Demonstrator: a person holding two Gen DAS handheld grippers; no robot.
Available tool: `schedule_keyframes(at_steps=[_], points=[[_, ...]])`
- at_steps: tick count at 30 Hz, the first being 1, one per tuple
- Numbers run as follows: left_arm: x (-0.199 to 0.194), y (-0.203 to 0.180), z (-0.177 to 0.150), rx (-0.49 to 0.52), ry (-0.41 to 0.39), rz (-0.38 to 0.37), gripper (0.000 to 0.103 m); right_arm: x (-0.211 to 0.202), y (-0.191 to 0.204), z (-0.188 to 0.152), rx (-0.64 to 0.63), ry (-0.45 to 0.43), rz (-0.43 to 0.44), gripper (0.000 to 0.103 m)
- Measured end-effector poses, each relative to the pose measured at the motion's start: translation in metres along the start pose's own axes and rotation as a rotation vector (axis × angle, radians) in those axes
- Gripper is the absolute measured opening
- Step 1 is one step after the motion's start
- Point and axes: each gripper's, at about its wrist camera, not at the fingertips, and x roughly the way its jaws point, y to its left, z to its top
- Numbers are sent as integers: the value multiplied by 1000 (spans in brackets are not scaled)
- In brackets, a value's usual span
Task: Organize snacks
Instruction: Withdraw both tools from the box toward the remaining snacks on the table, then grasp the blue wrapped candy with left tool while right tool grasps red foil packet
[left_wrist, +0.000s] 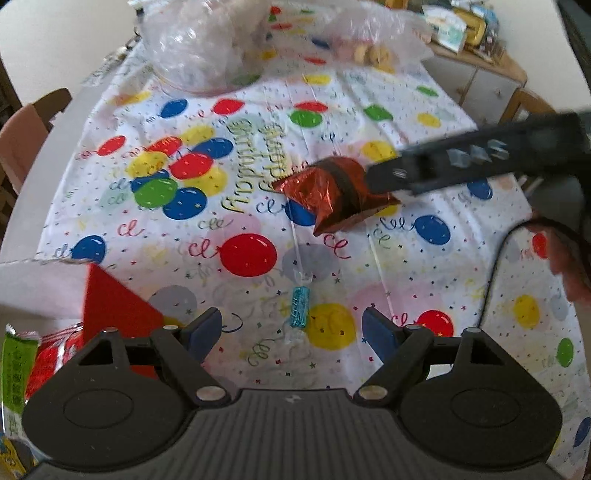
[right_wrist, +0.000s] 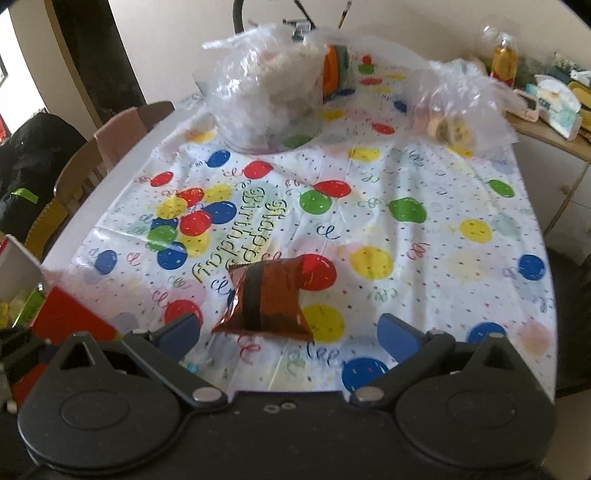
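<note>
A red-brown foil snack bag (right_wrist: 266, 299) with a dark band lies on the balloon-print tablecloth (right_wrist: 406, 258). My right gripper (right_wrist: 290, 334) is open, its blue pads wide apart on either side of the bag's near end without pressing it. From the left wrist the same bag (left_wrist: 332, 195) lies mid-table, and the right gripper's black body (left_wrist: 461, 162) reaches in from the right, its tip at the bag. My left gripper (left_wrist: 295, 332) is open above a small blue-wrapped candy (left_wrist: 300, 312), which lies on the cloth between its pads.
A red box (left_wrist: 110, 306) holding snack packets, one of them green (left_wrist: 18, 369), stands at the near left. Two clear plastic bags (right_wrist: 266, 88) (right_wrist: 465, 107) sit at the table's far end. Chairs (right_wrist: 122, 129) line the left side; a cluttered wooden cabinet (right_wrist: 554, 144) stands right.
</note>
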Motion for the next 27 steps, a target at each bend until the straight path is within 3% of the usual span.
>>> schedule_keyframes(at_steps=[5, 15, 24, 27], points=[[23, -2, 7, 14, 44, -15, 80, 37, 3, 13, -5, 47, -5, 103], [56, -3, 12, 45, 96, 6, 48, 83, 2, 21, 45, 111, -13, 96], [58, -5, 6, 65, 73, -4, 24, 91, 8, 19, 26, 118, 5, 73], [56, -7, 3, 70, 69, -10, 17, 92, 9, 18, 20, 120, 12, 59]])
